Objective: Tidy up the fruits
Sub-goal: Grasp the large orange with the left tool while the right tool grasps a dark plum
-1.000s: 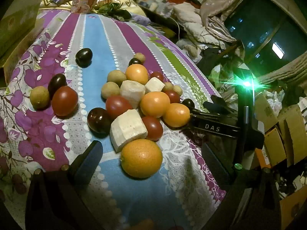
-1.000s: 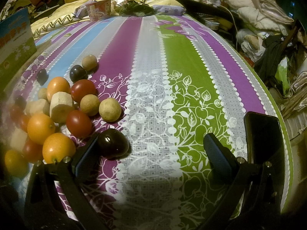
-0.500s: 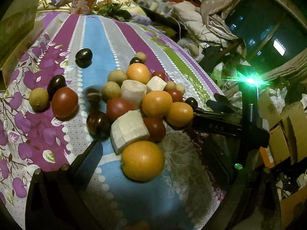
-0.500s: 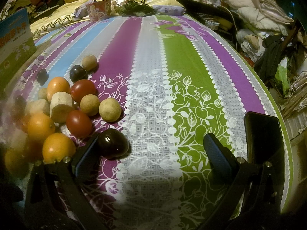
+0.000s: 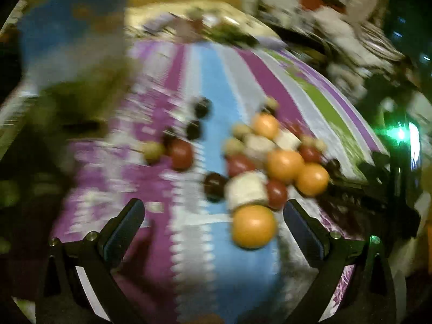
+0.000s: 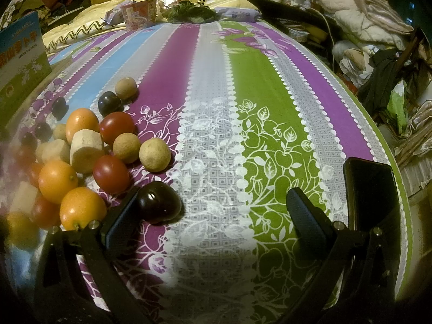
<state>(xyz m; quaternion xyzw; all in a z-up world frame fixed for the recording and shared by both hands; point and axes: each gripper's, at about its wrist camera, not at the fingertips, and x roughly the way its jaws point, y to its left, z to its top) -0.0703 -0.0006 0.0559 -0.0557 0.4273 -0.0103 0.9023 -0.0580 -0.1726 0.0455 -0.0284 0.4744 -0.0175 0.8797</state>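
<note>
A heap of fruit lies on a striped cloth [image 6: 216, 135]: oranges [image 6: 82, 208], red tomatoes [image 6: 111, 173], tan round fruits [image 6: 154, 155], pale cut chunks [image 6: 86, 149] and dark plums. My right gripper [image 6: 210, 213] is open and empty; a dark plum [image 6: 159, 205] lies just inside its left finger [image 6: 121, 221]. The left wrist view is blurred by motion. My left gripper [image 5: 213, 226] is open and empty, with a large orange [image 5: 253, 226] near its right finger [image 5: 303, 232].
A phone [image 6: 371, 191] lies by my right gripper's right finger. A blue-green box [image 6: 21, 56] stands at the left. Snack packs and greens [image 6: 189, 13] sit at the far end. Clutter lies beyond the right edge.
My left gripper has swung to the left and pulled back, so the fruit heap now sits toward its right finger and the view is smeared. My right gripper has not moved.
</note>
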